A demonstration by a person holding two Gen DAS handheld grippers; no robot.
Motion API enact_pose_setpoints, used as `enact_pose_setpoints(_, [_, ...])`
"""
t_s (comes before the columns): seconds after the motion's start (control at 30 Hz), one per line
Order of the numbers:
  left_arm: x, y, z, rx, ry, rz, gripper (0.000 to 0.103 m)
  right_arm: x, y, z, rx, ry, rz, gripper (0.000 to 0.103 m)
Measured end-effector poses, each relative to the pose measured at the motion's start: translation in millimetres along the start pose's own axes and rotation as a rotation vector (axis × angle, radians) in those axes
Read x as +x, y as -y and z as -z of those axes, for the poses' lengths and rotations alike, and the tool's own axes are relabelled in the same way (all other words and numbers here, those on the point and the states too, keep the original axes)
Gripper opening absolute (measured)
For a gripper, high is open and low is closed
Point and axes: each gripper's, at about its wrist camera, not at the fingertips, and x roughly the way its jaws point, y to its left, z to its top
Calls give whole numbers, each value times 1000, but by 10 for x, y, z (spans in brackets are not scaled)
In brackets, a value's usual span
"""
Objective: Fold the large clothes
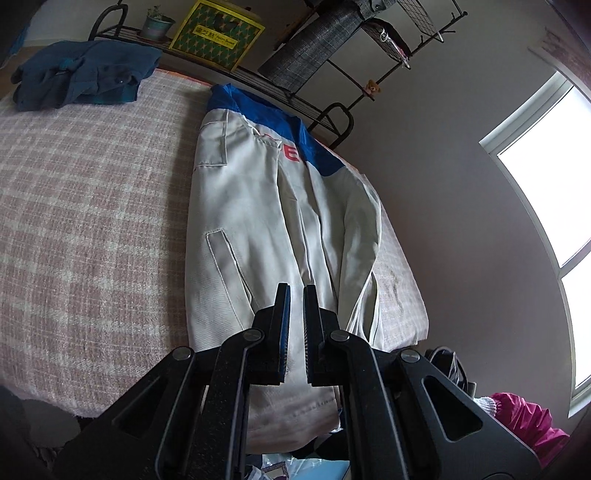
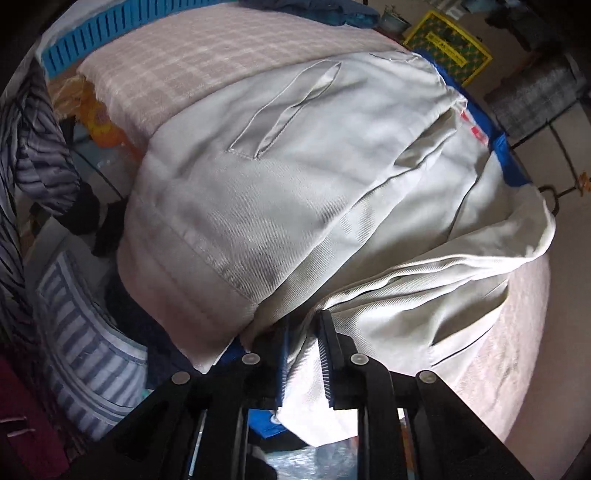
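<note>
A light grey jacket (image 1: 258,229) with a blue yoke and red letters lies lengthwise on a bed with a pink checked cover (image 1: 85,206). Its right side and sleeve are folded inward. My left gripper (image 1: 296,291) hovers above the jacket's lower part, jaws nearly together with a narrow gap and nothing between them. In the right wrist view the jacket (image 2: 295,177) fills the frame. My right gripper (image 2: 304,319) is shut on the jacket's hem fabric at the near edge of the bed; cloth runs down between the pads.
A dark blue garment (image 1: 81,74) lies at the far end of the bed. A metal rack holds a yellow box (image 1: 218,33) and a plant pot (image 1: 155,26). A window (image 1: 554,184) is at right. Striped fabric (image 2: 85,350) and a pink garment (image 1: 524,421) lie beside the bed.
</note>
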Motion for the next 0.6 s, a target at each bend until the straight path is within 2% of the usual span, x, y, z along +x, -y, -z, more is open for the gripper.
enact_pose_setpoints(0.1, [108, 17, 28, 7, -23, 5, 3, -213, 311, 108, 145, 51, -186, 28])
enact_pose_setpoints(0.2, [272, 111, 133, 32, -64, 13, 3, -495, 638, 279, 251, 139, -282, 36])
enact_pose_setpoints(0.27, [424, 232, 239, 70, -108, 16, 8, -624, 862, 363, 302, 188, -280, 42])
enact_pose_setpoints(0.33, [602, 388, 355, 126, -151, 20, 32, -704, 1081, 427, 347, 223, -240, 42])
enact_pose_setpoints(0.37, [701, 482, 417, 155, -169, 24, 37, -707, 1198, 449, 373, 234, -226, 43])
enact_pose_setpoints(0.47, [962, 737, 562, 235, -217, 28, 39, -677, 1516, 457, 454, 259, -215, 43])
enact_pose_setpoints(0.53, [1127, 894, 637, 297, -226, 12, 46, -655, 1703, 478, 502, 278, -220, 44])
enact_pose_setpoints(0.6, [1266, 978, 684, 329, -229, -16, 53, -636, 1865, 496, 540, 298, -209, 53])
